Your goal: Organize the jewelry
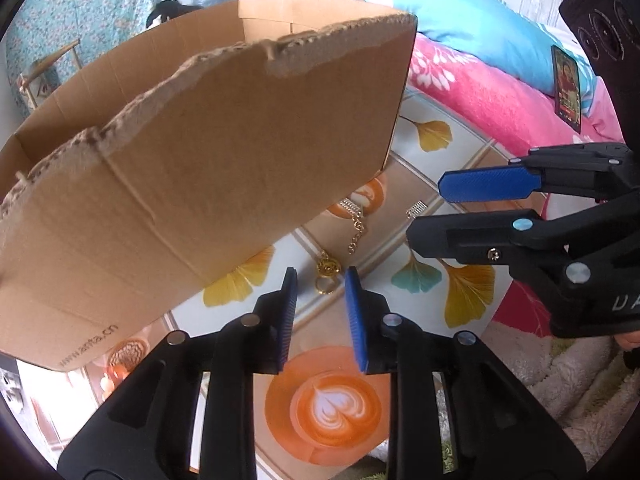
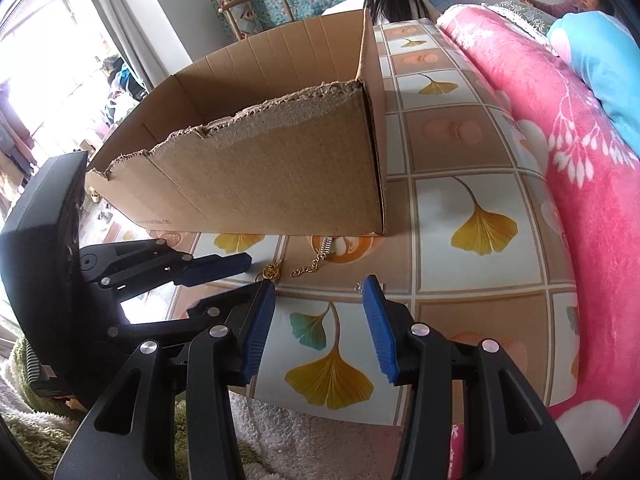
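Observation:
A gold chain (image 1: 357, 232) with a gold pendant and ring (image 1: 327, 270) lies on the patterned tablecloth, just in front of the cardboard box (image 1: 208, 168). My left gripper (image 1: 322, 276) stands open a little, with the ring in the gap at its tips and the blue pads clear of it. A small silver piece (image 1: 416, 210) lies to the right of the chain. My right gripper (image 2: 320, 284) hovers open over the cloth with nothing between its fingers; the silver piece (image 2: 357, 288) sits by its right fingertip. The chain (image 2: 308, 269) and the left gripper (image 2: 255, 272) show to its left.
The box (image 2: 280, 168) is open-topped with a torn front rim and fills the table's left half. The tablecloth (image 2: 460, 152) carries ginkgo-leaf and latte prints. A pink blanket (image 2: 580, 200) and blue pillow (image 2: 600, 60) border the right side. Fluffy rug (image 2: 280, 440) lies below the near edge.

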`<state>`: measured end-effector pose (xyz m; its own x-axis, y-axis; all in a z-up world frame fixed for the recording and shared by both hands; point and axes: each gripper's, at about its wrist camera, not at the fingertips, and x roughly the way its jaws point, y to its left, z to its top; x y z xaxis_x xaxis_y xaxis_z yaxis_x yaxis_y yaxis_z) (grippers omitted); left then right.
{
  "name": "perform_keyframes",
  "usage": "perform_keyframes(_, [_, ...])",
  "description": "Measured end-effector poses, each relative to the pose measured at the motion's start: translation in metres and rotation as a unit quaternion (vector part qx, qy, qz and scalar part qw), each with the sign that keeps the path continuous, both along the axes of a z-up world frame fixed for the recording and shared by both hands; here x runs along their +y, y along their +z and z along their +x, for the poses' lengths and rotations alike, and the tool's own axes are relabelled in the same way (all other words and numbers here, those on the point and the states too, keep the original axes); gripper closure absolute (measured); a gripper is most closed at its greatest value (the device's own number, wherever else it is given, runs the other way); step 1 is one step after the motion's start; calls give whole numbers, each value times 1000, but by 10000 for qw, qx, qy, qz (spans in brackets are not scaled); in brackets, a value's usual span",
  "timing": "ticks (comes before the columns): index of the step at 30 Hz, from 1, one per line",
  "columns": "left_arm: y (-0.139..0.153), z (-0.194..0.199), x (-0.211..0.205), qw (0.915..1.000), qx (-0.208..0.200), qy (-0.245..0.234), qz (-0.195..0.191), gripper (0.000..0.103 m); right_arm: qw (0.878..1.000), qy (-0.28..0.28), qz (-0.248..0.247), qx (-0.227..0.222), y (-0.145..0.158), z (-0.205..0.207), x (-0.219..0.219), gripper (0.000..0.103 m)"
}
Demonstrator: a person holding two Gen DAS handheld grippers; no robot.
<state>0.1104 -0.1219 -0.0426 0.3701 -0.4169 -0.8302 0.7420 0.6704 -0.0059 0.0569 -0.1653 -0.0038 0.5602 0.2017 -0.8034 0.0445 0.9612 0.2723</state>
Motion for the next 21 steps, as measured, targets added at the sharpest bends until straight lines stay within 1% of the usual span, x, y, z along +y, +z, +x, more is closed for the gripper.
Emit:
perform_keyframes(3, [0,0,-3,9999,-59,-112,37,93,10000,-13,10,0,-1,1,-2,58])
perform_keyframes(12, [2,-5,2,9998,3,-111,188,93,10000,-19,22,-25,0,0,-5,58])
perform_keyframes(21, [3,-14,25,9996,123,82,247,93,9994,321,91,-122,5,4,14,58])
